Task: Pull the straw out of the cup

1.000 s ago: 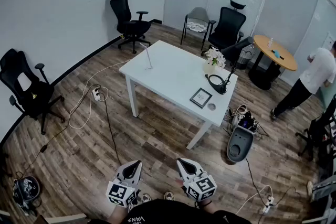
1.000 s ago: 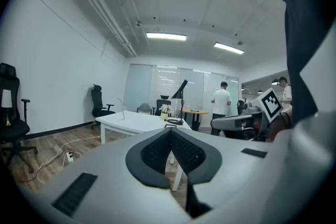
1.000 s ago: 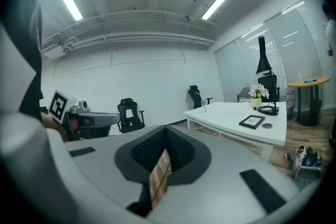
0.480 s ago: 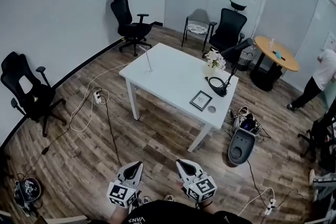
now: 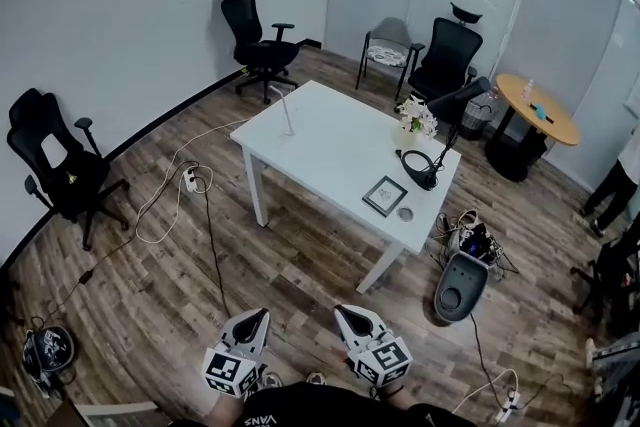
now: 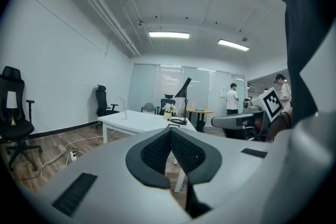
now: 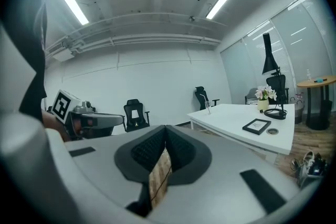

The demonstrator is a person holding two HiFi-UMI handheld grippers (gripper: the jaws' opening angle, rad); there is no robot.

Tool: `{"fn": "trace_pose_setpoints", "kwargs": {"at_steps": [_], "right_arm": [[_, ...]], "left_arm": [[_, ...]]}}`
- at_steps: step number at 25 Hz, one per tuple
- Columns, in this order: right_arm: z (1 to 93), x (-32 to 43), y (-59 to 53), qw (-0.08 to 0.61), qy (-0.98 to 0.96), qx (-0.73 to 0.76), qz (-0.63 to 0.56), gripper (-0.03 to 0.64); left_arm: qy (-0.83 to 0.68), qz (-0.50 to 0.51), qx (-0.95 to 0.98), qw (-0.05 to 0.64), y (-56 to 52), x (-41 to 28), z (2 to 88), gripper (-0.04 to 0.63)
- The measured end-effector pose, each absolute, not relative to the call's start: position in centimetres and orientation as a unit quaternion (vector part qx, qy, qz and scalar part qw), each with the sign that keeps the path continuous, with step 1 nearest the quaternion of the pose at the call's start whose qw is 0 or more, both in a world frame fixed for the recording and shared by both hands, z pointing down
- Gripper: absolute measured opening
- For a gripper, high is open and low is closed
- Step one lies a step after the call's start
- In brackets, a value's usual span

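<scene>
At 6 o'clock in the head view, the left gripper [image 5: 254, 319] and right gripper [image 5: 349, 315] are hanging side by side over the floor [image 5: 300, 265], both pointing toward 12. Their own views are showing what the head view is not. The left gripper's pads are pressing together with nothing between them. The right gripper's pads are meeting at the tip, also clenched on nothing, and a thin slit behind the tip is showing floor boards. Each gripper view is also catching the other gripper at its edge, and only these views are taking in the ceiling lights [image 6: 169, 34].

Farther out, a cable [image 5: 165, 205] with a power strip [image 5: 188, 179] is lying at 10 o'clock. A grey device [image 5: 457, 283] is sitting beside a tangle of cords at 2. The table [image 5: 330, 150] is standing at 12, with floor boards lying between it and the grippers.

On its near end a frame [image 5: 384, 196] and a small disc [image 5: 405, 213] are lying at 1 o'clock. A lamp [image 5: 437, 140] and flowers [image 5: 416, 115] are standing behind them. The cup [image 5: 290, 127] is standing at the table's 11 o'clock corner with the straw [image 5: 285, 105] rising out of it, well apart from both grippers. The head view is barely showing the cup, while the right gripper view is showing it as clear.

Farthest, black chairs [image 5: 258, 35] are standing at 9, 11 and 1. A round table [image 5: 535, 103] is standing at 2, and a person [image 5: 612, 190] is being cut off by the 3 o'clock edge.
</scene>
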State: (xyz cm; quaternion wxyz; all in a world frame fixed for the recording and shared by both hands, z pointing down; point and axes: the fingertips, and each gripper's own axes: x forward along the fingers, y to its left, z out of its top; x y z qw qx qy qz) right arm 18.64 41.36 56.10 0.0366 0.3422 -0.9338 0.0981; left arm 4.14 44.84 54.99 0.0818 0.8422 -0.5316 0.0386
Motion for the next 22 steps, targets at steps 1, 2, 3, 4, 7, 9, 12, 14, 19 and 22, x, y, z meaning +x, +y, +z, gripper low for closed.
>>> {"fn": "trace_pose_setpoints", "kwargs": {"at_steps": [1, 2, 3, 4, 7, 9, 12, 14, 19, 22], "right_arm": [[56.1, 18.9, 41.2, 0.037, -0.935, 0.34, 0.097, 0.017], [56.1, 19.1, 41.1, 0.037, -0.936, 0.338, 0.096, 0.017], [56.1, 19.4, 41.0, 0.037, -0.936, 0.335, 0.096, 0.017], [56.2, 19.6, 40.9, 0.038, -0.937, 0.334, 0.097, 0.017], [56.4, 20.2, 40.2, 0.034, -0.937, 0.333, 0.102, 0.017], [56.5, 20.6, 39.8, 0.032, -0.936, 0.335, 0.104, 0.017], [56.8, 21.0, 39.6, 0.03, -0.935, 0.336, 0.111, 0.017], [56.9, 20.9, 39.3, 0.029, -0.935, 0.335, 0.114, 0.017], [57.2, 20.2, 37.7, 0.034, -0.933, 0.339, 0.117, 0.017], [57.3, 19.3, 36.5, 0.037, -0.931, 0.344, 0.116, 0.017]], "left_arm": [[-0.534, 0.038, 0.841, 0.081, 44.8, 4.3, 55.0, 0.011], [-0.536, 0.038, 0.839, 0.08, 44.9, 4.5, 55.0, 0.011], [-0.54, 0.037, 0.837, 0.08, 44.9, 4.6, 55.0, 0.011], [-0.544, 0.037, 0.835, 0.08, 44.9, 4.7, 55.2, 0.011], [-0.555, 0.036, 0.827, 0.081, 44.8, 4.8, 55.3, 0.011], [-0.558, 0.037, 0.825, 0.083, 44.6, 5.0, 55.4, 0.011], [-0.558, 0.038, 0.824, 0.086, 44.5, 5.3, 55.7, 0.011], [-0.558, 0.038, 0.825, 0.082, 44.1, 5.4, 55.7, 0.011], [-0.553, 0.037, 0.828, 0.083, 42.0, 4.7, 55.8, 0.011], [-0.547, 0.036, 0.832, 0.081, 40.6, 3.9, 55.8, 0.011]]}}
